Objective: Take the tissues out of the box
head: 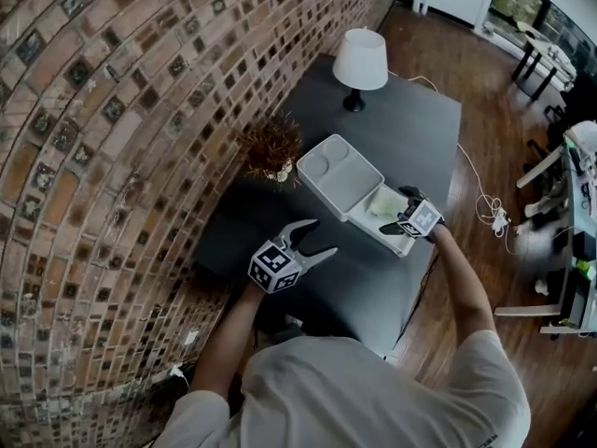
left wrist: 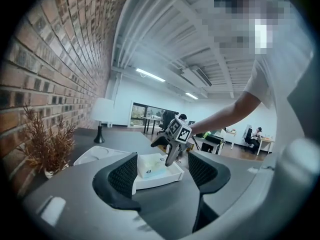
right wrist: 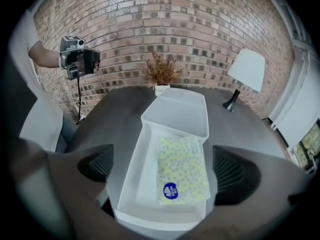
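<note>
Box [right wrist: 131, 176] open, tissue pack [right wrist: 182, 154] not yet lifted, seemingly untouched; right gripper [right wrist: 165, 170] spread wide over it, left gripper [head: 315, 239] spread, empty.

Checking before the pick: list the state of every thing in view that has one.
box, open, on the table.
lid, folded back behind the box.
tissue pack, lying flat inside the box, not gripped.
right gripper, fingers open either side of the box's near end, holding nothing.
left gripper, fingers open, empty.
lamp, upright.
dried plant, upright.
</note>
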`<action>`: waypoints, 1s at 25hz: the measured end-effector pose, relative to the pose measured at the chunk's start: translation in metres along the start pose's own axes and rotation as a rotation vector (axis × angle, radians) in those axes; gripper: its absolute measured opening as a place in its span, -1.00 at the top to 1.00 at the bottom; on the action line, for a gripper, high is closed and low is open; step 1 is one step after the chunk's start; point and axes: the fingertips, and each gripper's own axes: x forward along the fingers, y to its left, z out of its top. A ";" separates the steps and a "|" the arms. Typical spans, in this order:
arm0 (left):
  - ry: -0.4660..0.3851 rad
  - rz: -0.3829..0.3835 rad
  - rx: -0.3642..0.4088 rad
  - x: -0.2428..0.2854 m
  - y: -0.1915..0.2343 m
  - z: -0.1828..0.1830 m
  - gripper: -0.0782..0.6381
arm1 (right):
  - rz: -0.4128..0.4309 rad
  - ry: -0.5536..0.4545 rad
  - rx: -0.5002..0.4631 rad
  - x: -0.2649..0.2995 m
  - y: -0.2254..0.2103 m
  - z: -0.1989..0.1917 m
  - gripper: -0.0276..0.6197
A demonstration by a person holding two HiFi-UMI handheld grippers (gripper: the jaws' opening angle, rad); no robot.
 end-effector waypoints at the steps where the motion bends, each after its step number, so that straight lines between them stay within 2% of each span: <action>1: -0.006 0.001 -0.001 0.000 -0.002 0.001 -0.08 | 0.000 0.025 0.000 0.005 -0.002 -0.003 -0.99; 7: -0.046 0.024 -0.045 -0.001 -0.001 0.006 -0.08 | 0.006 0.073 0.003 0.017 -0.018 -0.003 -0.99; 13: -0.055 0.057 -0.031 -0.004 0.007 0.009 -0.07 | 0.022 0.158 0.018 0.047 -0.031 -0.024 -0.96; 18: -0.057 0.072 -0.029 -0.010 0.007 0.006 -0.07 | 0.030 0.230 -0.003 0.058 -0.022 -0.032 -0.95; 21: -0.068 0.084 -0.030 -0.015 0.010 0.009 -0.07 | -0.001 0.312 0.049 0.055 -0.012 -0.042 -0.40; 23: -0.078 0.084 -0.033 -0.017 0.009 0.011 -0.07 | -0.052 0.264 0.011 0.057 -0.019 -0.031 -0.36; 25: -0.086 0.081 -0.032 -0.018 0.007 0.012 -0.07 | -0.069 0.218 -0.007 0.057 -0.019 -0.023 -0.33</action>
